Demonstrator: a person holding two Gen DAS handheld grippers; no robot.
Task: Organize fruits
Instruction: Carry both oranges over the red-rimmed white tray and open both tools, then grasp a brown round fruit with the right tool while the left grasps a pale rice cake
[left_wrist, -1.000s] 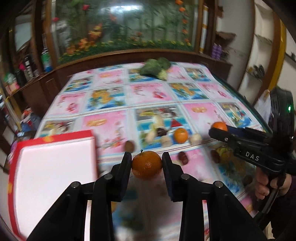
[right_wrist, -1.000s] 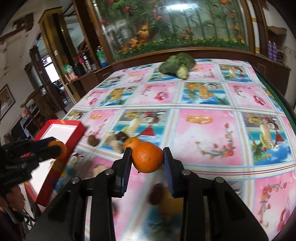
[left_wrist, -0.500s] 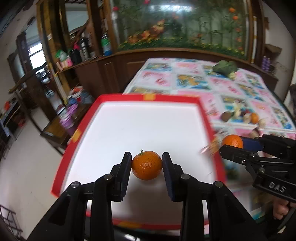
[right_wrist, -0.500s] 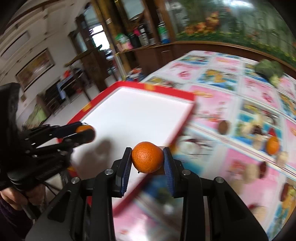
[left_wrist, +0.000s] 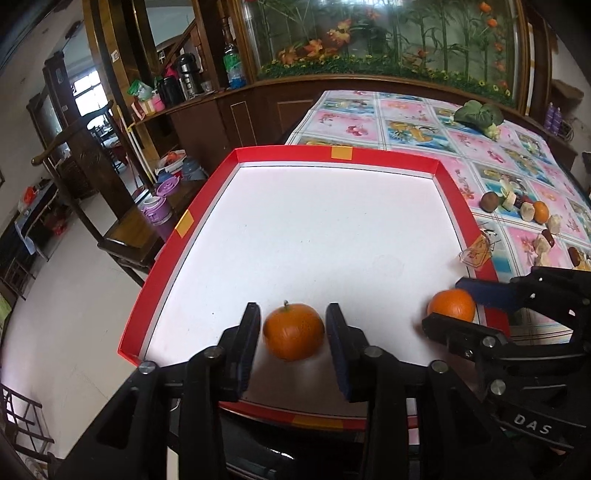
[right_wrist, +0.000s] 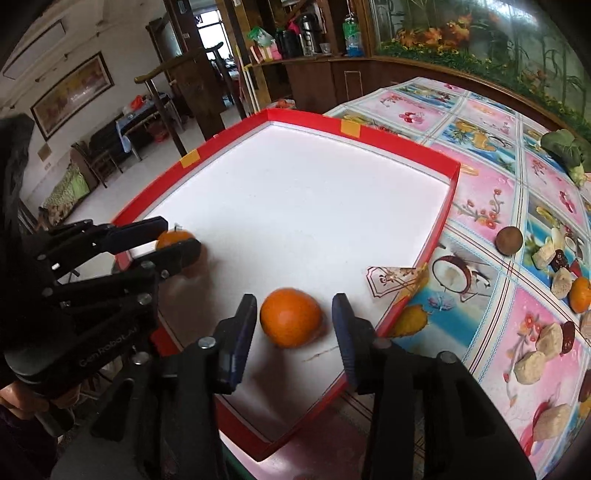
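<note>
Two oranges sit on the white floor of the red-rimmed tray (left_wrist: 288, 150): one (left_wrist: 293, 330) lies between the spread fingers of the left gripper (left_wrist: 293, 341), with a gap on each side, near the tray's front edge. The other (right_wrist: 290, 322) lies likewise loose between the released fingers of the right gripper (right_wrist: 294, 328), toward the tray's right wall. Beyond that wall, on the flowered tablecloth (right_wrist: 484, 199), lie a third orange (right_wrist: 580, 294), a brown fruit (right_wrist: 508, 240) and pale chunks.

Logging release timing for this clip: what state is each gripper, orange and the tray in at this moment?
left gripper: open, straddling its orange
left orange: released, inside the tray
right gripper: open, straddling its orange
right orange: released, inside the tray
red tray: holds only these two oranges
</note>
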